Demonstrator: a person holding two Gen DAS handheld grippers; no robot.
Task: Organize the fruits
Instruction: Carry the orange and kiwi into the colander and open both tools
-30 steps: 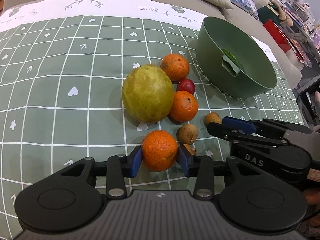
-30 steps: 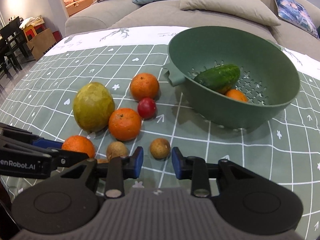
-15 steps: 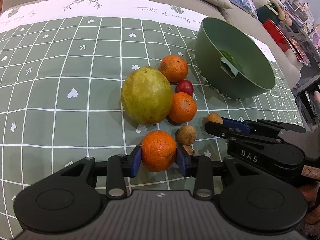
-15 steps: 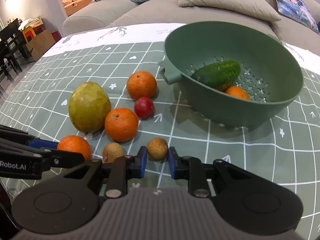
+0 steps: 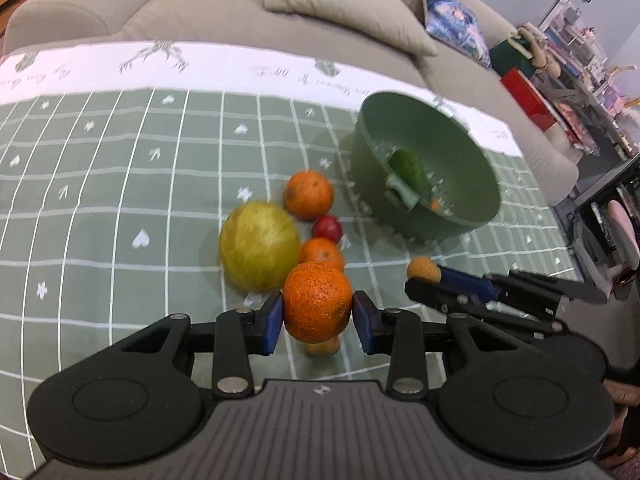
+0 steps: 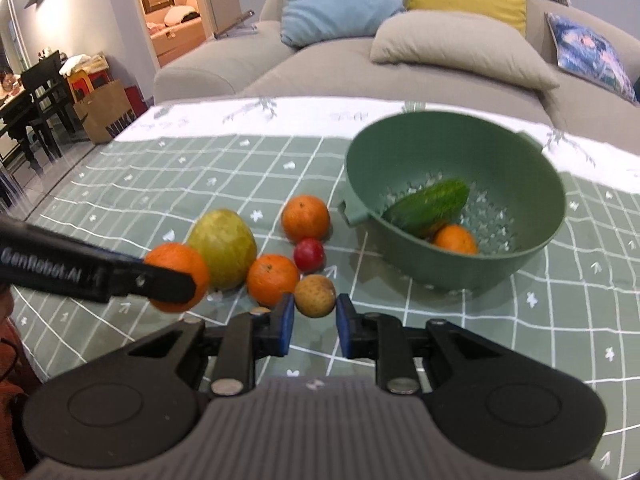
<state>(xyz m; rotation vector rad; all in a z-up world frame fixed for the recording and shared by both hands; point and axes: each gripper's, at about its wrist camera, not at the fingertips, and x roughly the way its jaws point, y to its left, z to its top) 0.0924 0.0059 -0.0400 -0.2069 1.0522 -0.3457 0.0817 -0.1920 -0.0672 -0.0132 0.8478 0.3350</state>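
left claw [image 5: 318, 320]: your pads are clamped on the orange [image 5: 317, 301]
right claw [image 6: 315, 319]: pinching the brown fruit [image 6: 315, 295]
risk: round fruit could slip out before reaching the far-right bowl [image 6: 516, 258]

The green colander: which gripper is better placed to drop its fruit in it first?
Right, probably. The right gripper holding the small brown fruit is nearer the green colander; the left gripper with its orange is farther.

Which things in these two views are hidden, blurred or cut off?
- Left wrist view: small brown fruit mostly hidden beneath the held orange.
- Left wrist view: colander contents motion-blurred.
- Right wrist view: left tongs cover part of that orange; their far side is unseen.
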